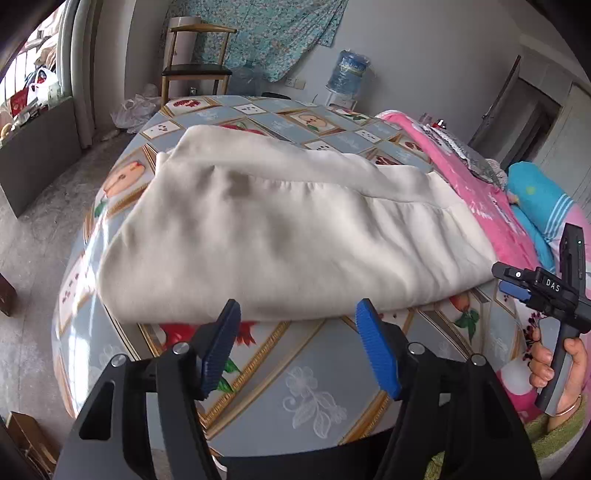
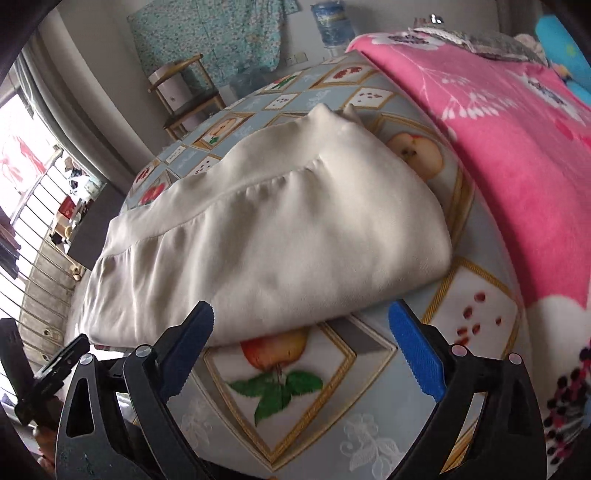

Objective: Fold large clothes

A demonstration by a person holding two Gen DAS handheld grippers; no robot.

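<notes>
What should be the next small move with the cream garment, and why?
Probably bring both grippers forward and close them on the near folded edge of the cream garment. The left gripper and right gripper are both open and empty, just short of that edge, and the garment lies flat on the fruit-print bedsheet.

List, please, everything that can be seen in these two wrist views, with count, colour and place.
Folded garment: one, cream, lying on the bed.
Bedsheet: one, grey-blue with fruit print, under the garment.
Blanket: one, pink with white flowers, on the bed right of the garment.
Pillow: one, turquoise, beyond the blanket.
Chair: one, wooden with dark seat, by the far wall.
Water bottle: one, blue, on a dispenser by the wall.
Hanging cloth: one, teal floral, on the wall.
Left gripper: one, black with blue pads, open, empty, short of the garment's near edge.
Right gripper: one, same colours, open, empty.
</notes>
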